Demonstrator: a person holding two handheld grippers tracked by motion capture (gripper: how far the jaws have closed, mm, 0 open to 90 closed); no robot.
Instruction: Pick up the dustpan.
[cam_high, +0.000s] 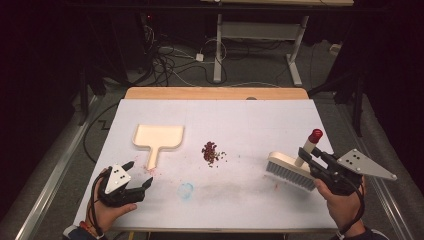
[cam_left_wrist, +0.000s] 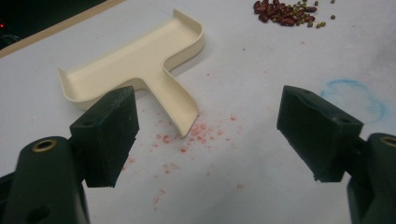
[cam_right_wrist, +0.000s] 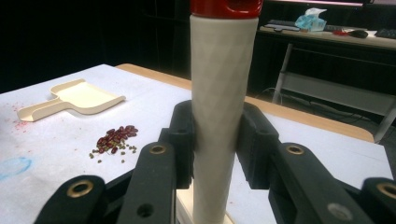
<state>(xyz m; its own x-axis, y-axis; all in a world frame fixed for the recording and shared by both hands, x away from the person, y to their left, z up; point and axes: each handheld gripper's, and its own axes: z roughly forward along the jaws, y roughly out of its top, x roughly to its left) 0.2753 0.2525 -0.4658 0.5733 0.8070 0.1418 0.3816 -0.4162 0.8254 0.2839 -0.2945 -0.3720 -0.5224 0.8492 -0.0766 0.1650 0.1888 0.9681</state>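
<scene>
Your right gripper (cam_high: 311, 155) is clamped on the cream, red-capped handle of the grey-bristled brush (cam_high: 291, 171), while your left gripper (cam_high: 140, 173) sits spread wide and empty, cream plastic dustpan (cam_left_wrist: 140, 58) just ahead of its jaws.

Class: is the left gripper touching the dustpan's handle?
Apart. In the left gripper view, the left gripper has its jaws wide open, and bare table shows between the pads and the dustpan handle's end.
</scene>
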